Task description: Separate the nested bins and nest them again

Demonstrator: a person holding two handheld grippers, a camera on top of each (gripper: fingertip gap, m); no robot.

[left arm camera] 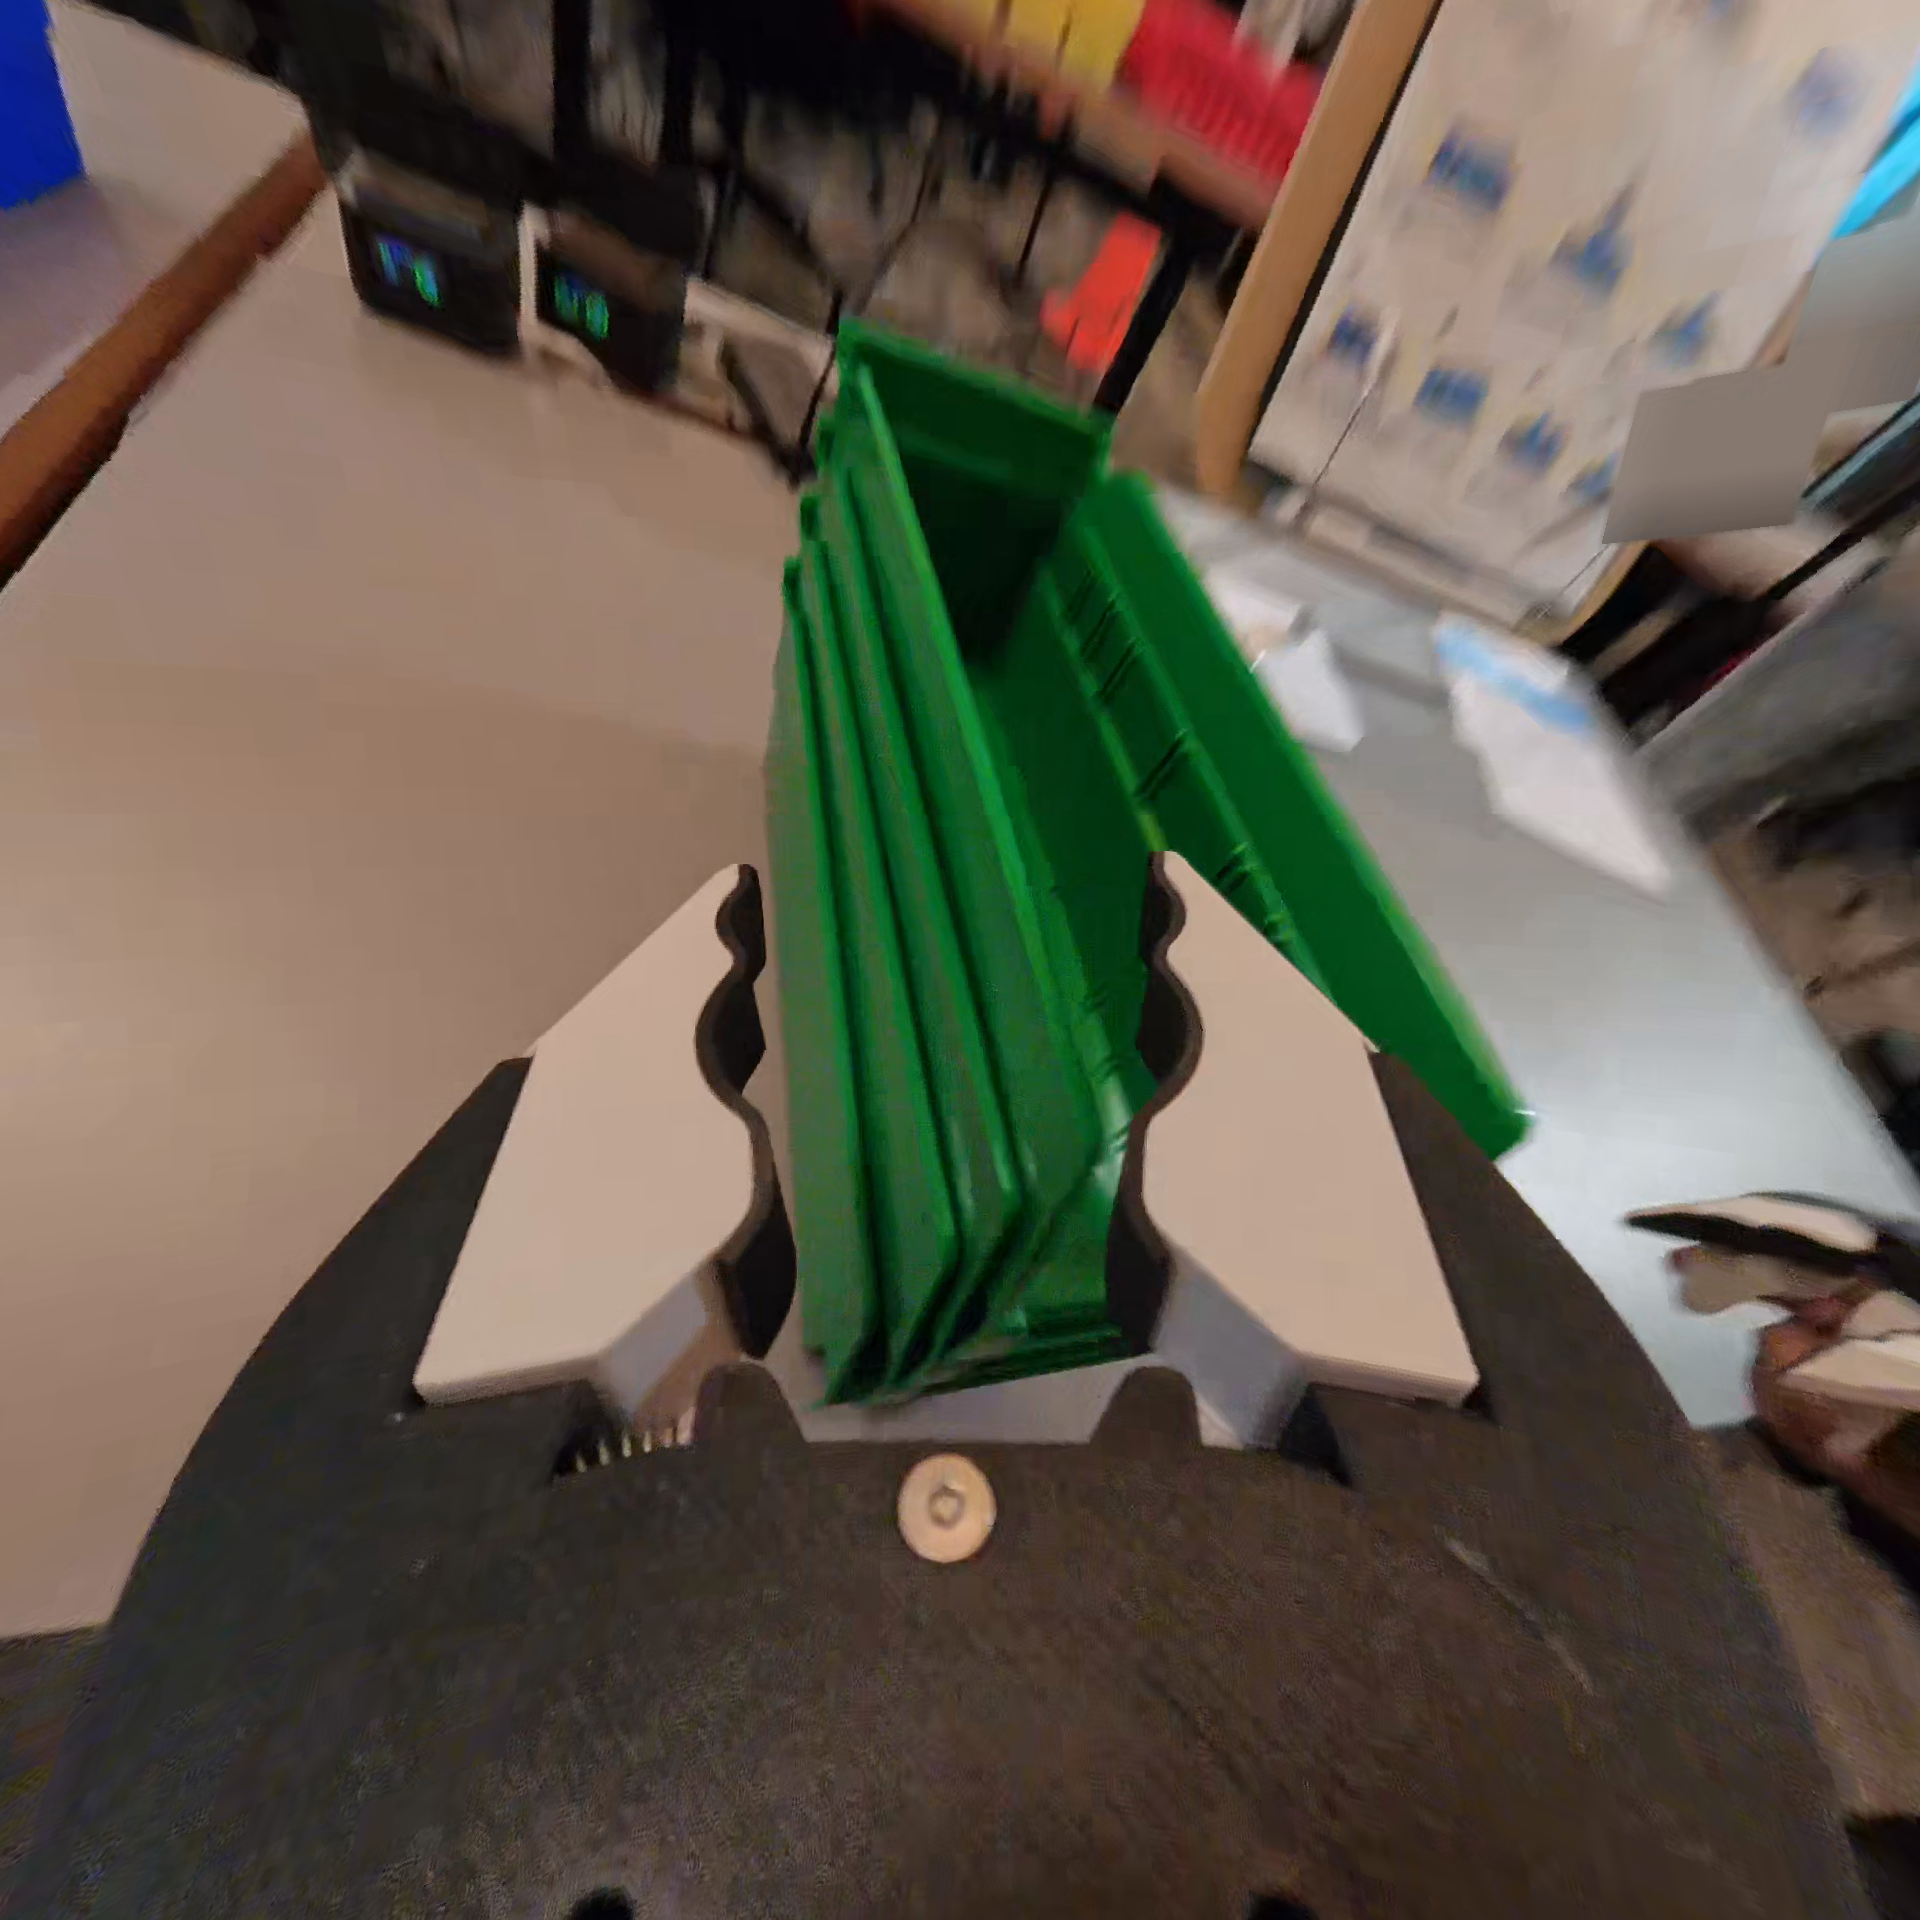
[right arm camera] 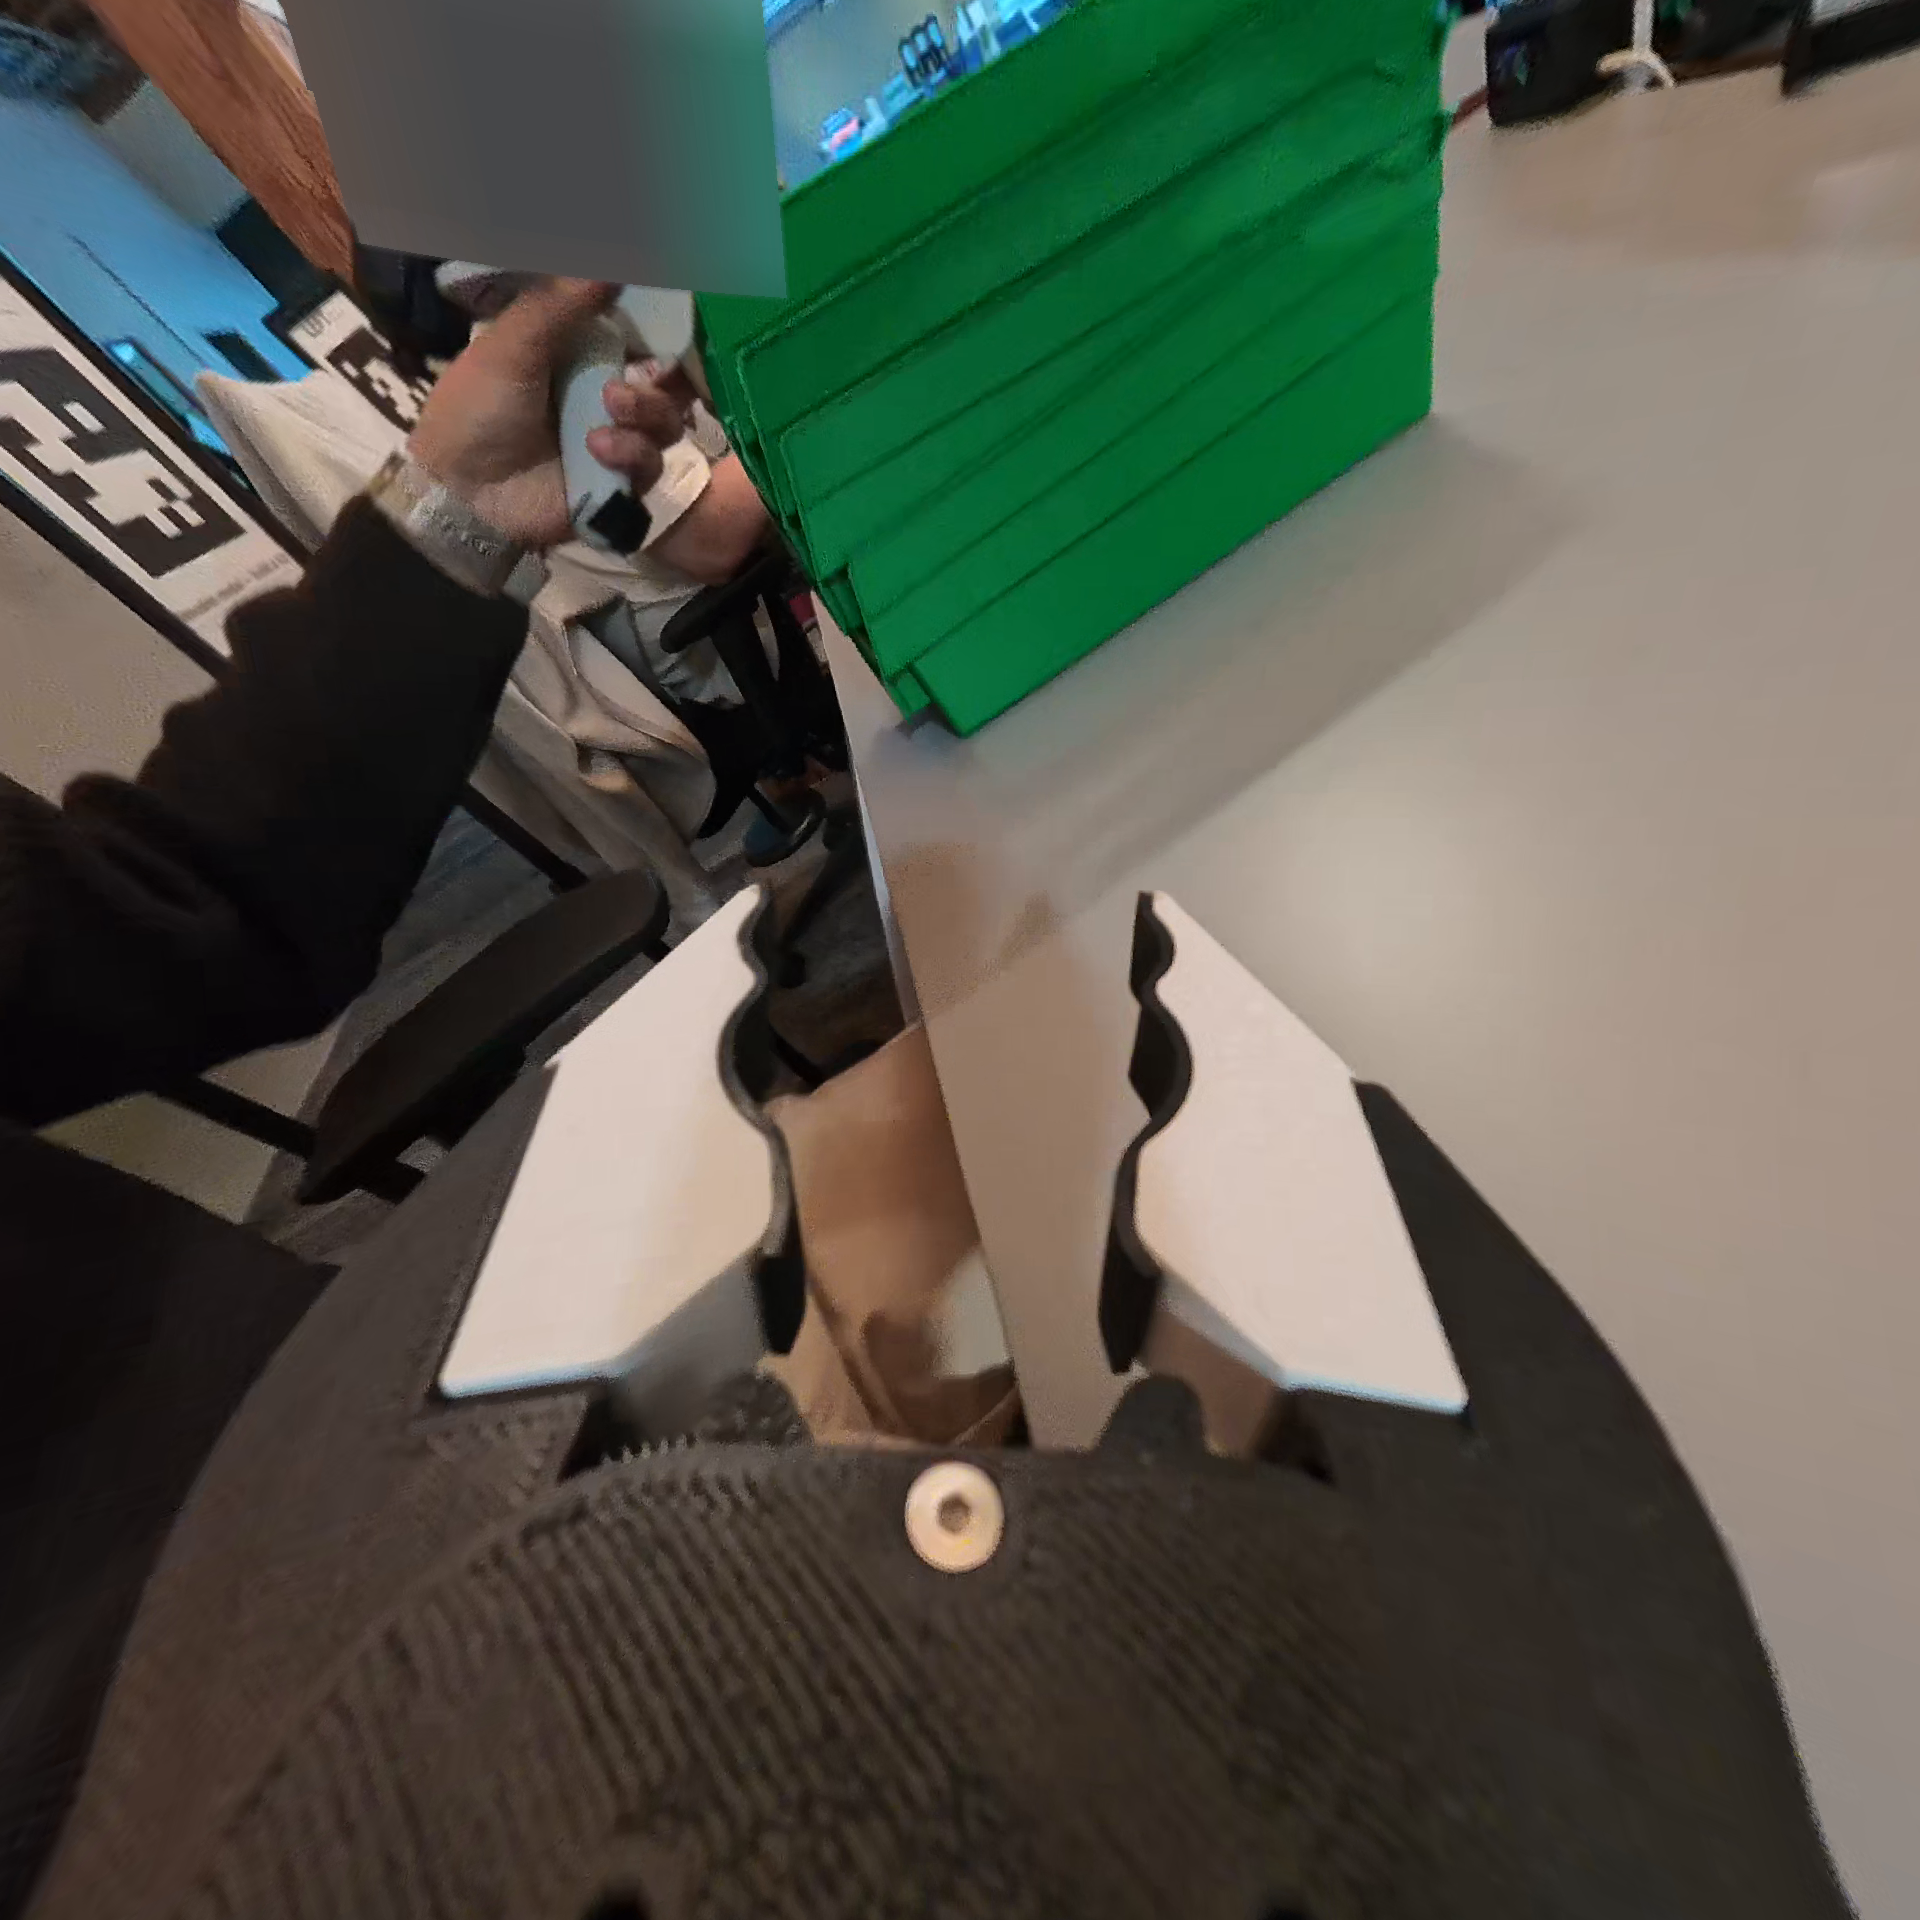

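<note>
In the left wrist view the left gripper [left arm camera: 961, 1049] is clamped on the near side walls of the nested green bins [left arm camera: 935, 935]: several stacked rims sit pressed between its two wavy black pads [left arm camera: 743, 1091], one pad on the outside, the other inside the innermost bin. From the gripper the stack runs away toward 12 o'clock, its open trough visible and its far end wall near the top centre of the view. The far side wall of the stack slants off toward 4 o'clock. The bins lie over a pale grey table [left arm camera: 364, 727]; whether they touch it cannot be told from this view. Two dark boxes with lit green displays [left arm camera: 499, 281] stand on the table at 11 o'clock, blurred.

In the right wrist view the right gripper [right arm camera: 951, 1132] stands open with nothing between its pads, hovering over the near edge of the table [right arm camera: 1558, 727]. The same stack of bins [right arm camera: 1122, 416] appears at 12 to 1 o'clock, well apart from this gripper; its layered rims step upward and its lower corner meets the tabletop by the table edge. At 10 o'clock a person's hand [right arm camera: 520, 436] in a dark sleeve [right arm camera: 260, 779] grips a white handle beside the stack
</note>
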